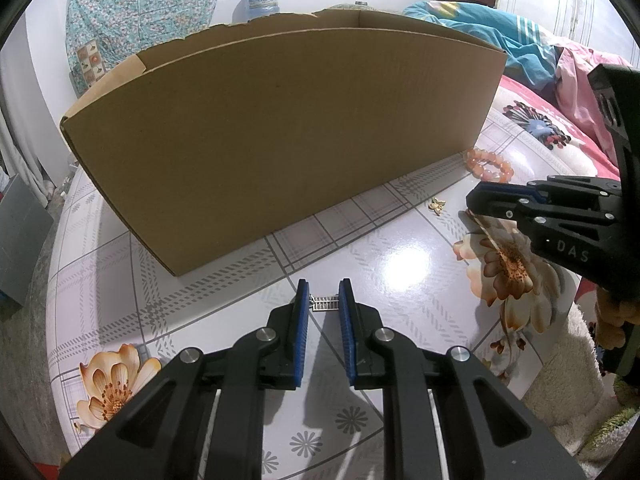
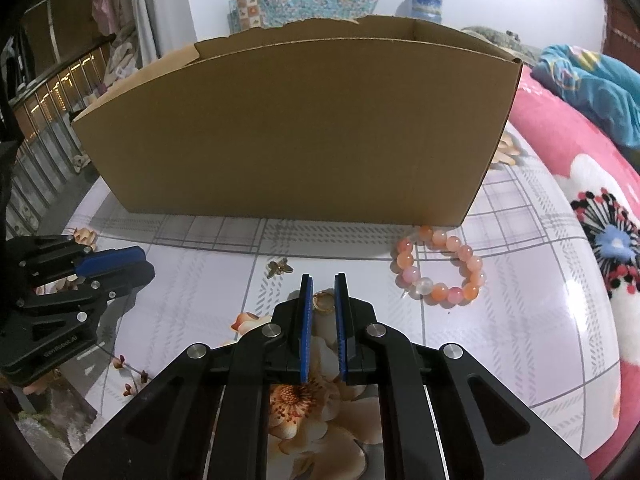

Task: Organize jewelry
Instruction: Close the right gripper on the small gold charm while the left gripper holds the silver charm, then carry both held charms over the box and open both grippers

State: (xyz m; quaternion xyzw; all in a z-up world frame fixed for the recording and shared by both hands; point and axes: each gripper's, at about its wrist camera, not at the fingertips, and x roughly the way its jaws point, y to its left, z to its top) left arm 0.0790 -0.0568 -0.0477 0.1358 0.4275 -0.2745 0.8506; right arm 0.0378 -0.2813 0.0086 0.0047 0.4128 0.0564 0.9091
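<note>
In the left wrist view my left gripper is shut on a small silver ladder-patterned piece that spans the gap between its blue pads, just above the floral tablecloth. In the right wrist view my right gripper is shut on a gold ring pinched between its pads. An orange and pink bead bracelet lies by the box's right corner. A small gold flower charm lies in front of the box. Each gripper shows in the other's view: right gripper, left gripper.
A large open cardboard box stands across the back of the table, its near wall tall. A pink floral blanket and blue bedding lie to the right. The glossy tablecloth curves off at the front.
</note>
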